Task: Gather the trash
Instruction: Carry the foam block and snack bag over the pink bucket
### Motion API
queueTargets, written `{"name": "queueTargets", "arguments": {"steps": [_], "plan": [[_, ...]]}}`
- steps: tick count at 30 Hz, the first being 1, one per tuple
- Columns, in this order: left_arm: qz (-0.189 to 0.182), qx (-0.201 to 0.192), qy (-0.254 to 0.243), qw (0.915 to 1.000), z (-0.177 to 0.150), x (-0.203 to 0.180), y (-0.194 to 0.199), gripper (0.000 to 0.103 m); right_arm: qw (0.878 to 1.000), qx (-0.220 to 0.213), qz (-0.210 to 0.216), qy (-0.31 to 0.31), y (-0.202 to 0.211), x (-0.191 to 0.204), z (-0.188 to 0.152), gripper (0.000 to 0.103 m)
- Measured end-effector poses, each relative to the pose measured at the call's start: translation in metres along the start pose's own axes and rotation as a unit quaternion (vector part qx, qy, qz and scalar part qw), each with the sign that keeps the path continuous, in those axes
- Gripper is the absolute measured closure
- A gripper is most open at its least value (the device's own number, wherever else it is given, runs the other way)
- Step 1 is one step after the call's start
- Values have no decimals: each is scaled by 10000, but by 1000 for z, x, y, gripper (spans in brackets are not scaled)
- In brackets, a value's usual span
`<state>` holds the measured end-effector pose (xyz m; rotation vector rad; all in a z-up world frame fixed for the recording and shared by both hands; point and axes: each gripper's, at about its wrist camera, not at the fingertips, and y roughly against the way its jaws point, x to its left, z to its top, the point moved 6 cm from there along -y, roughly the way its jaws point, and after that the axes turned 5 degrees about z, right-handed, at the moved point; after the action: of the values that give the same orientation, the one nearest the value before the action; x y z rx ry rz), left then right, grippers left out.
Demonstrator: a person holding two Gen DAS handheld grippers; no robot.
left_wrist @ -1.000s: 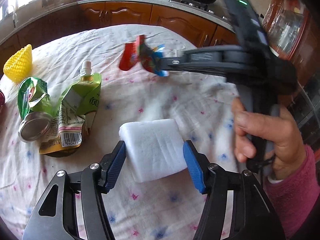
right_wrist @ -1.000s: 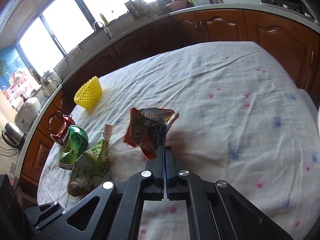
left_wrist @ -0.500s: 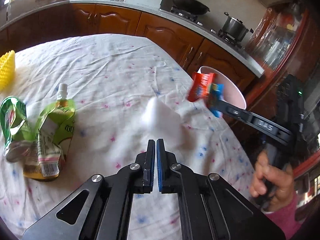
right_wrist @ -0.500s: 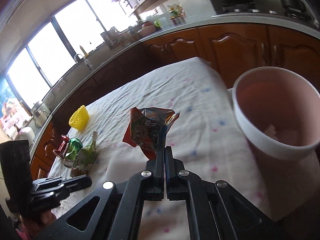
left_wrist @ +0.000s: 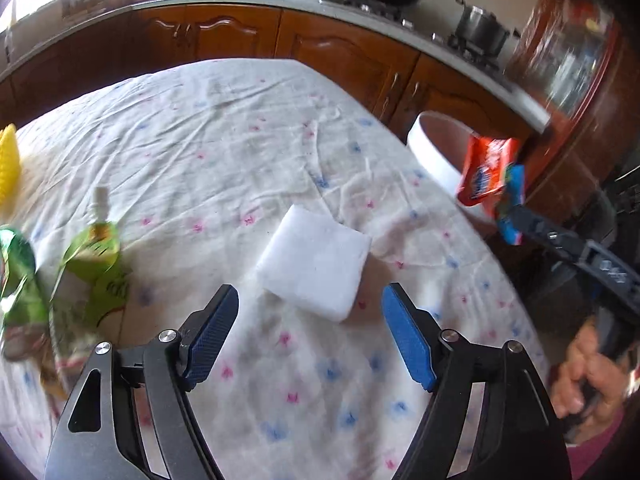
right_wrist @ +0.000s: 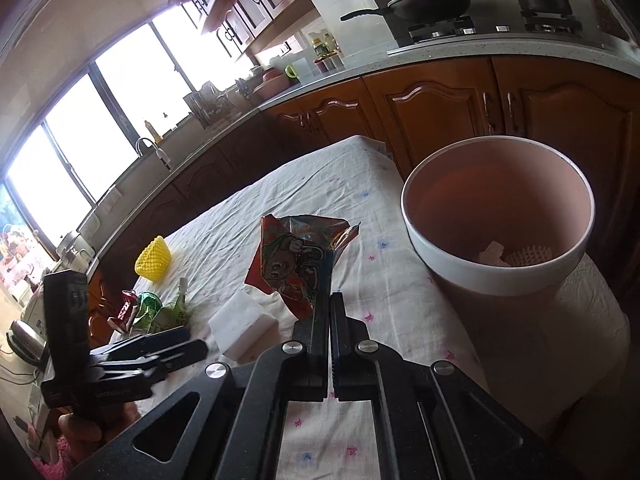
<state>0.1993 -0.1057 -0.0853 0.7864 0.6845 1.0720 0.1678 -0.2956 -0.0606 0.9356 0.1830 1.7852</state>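
Note:
My left gripper (left_wrist: 310, 300) has its jaws opening, with nothing pressed between the blue pads. A white foam block (left_wrist: 314, 266) lies on the tablecloth just ahead of its fingertips. My right gripper (right_wrist: 330, 300) is shut on a crumpled red snack wrapper (right_wrist: 296, 264) and holds it in the air near the table's edge, left of a pink bin (right_wrist: 480, 280) with a white rim. In the left wrist view the wrapper (left_wrist: 486, 176) hangs in front of the bin (left_wrist: 432, 152). The foam block (right_wrist: 240, 320) and the left gripper (right_wrist: 196, 342) also show in the right wrist view.
A green drink pouch (left_wrist: 96, 248) and a green wrapper (left_wrist: 20, 280) lie at the table's left, with a yellow foam net (right_wrist: 154, 260) and a red candy wrapper (right_wrist: 126, 308) beyond. The bin holds some white scraps. Wooden cabinets and a stove stand behind.
The right gripper carried the wrapper from over the table to beside the bin. The left gripper's jaws closed without keeping the foam block, then spread again; the block now lies ahead of them.

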Motion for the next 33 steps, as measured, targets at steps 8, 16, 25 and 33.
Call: {"name": "queueTargets", "arguments": {"steps": [8,16,25,33], "plan": [[191,47,-380,9991,4,-12,-19,48,9999,-22,-18,-108,7,-8,-4,102],[65,-250,-513,9984,11,-22,-4,54,9997,-90,-61,-202,14,-16,-5,103],[-132,-597,-604,9963,32,-45,21,55,9994,-258,-97,-211,30,-20,1,103],[-226,-721,-648,9950,51,-65,25,55,9988,-349,-194,-289,41,-33,6,103]]}}
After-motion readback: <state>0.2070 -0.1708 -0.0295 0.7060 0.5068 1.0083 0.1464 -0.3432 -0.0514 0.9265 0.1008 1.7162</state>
